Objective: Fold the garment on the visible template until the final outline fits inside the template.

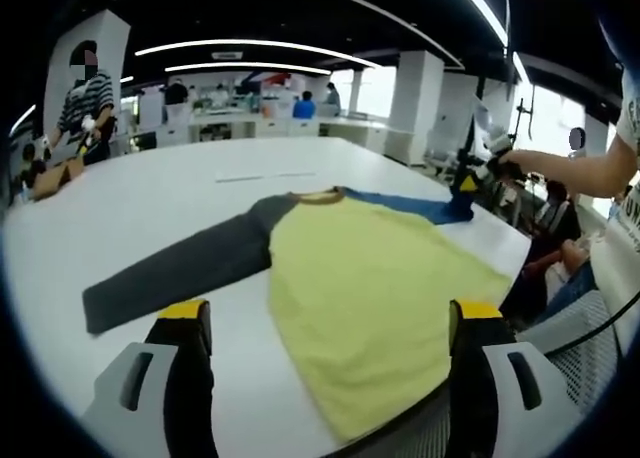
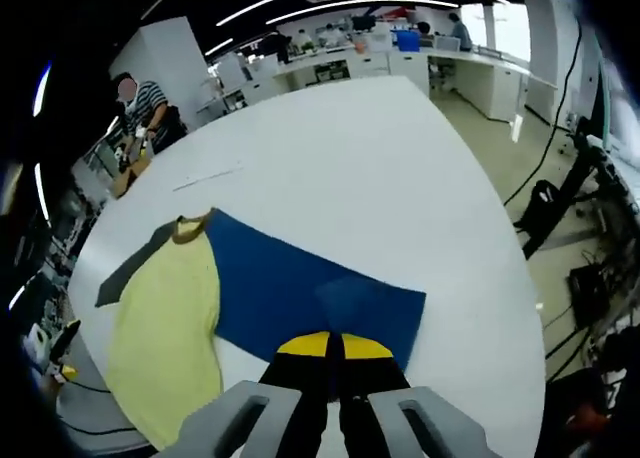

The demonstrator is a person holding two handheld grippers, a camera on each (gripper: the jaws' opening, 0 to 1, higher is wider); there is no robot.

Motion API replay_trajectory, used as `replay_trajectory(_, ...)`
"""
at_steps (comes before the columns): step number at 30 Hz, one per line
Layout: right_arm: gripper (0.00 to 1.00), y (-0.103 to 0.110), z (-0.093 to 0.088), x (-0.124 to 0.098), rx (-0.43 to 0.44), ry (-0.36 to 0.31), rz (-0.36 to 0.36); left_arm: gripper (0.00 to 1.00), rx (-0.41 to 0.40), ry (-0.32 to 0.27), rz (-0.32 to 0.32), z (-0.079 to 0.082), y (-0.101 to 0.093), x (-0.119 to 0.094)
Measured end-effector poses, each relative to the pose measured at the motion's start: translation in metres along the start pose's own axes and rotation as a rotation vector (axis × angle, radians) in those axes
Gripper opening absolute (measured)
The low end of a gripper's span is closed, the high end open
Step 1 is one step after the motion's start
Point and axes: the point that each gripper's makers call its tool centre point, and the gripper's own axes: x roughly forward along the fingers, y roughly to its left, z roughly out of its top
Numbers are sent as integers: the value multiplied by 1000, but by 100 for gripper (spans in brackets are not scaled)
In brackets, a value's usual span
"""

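Observation:
A raglan shirt lies flat on the white table [image 1: 200, 193]. It has a yellow body [image 1: 370, 278], a grey sleeve [image 1: 180, 268] stretched left and a blue sleeve [image 1: 415, 206] reaching right. My left gripper [image 1: 330, 316] hovers open over the shirt's near hem, its yellow-tipped jaws wide apart with nothing between them. My right gripper [image 1: 470, 183] sits at the blue sleeve's cuff end. In the right gripper view, the right gripper [image 2: 335, 346] is shut at the edge of the blue sleeve [image 2: 300, 283], with the yellow body [image 2: 165, 318] to the left.
A thin pale strip [image 1: 265, 176] lies on the table beyond the collar. A person in a striped top [image 1: 85, 103] works at the far left edge. A mesh chair [image 1: 575, 323] and seated people are off the table's right edge. Cables and stands [image 2: 580, 178] stand on the floor.

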Motion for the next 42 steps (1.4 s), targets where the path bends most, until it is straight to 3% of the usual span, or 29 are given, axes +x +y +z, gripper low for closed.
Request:
replay_trajectory(24, 0, 78, 29, 38, -94, -39, 59, 94, 54, 16, -21, 2, -6, 6)
replay_trajectory(42, 0, 146, 47, 59, -102, -40, 148, 94, 53, 17, -15, 2, -6, 4)
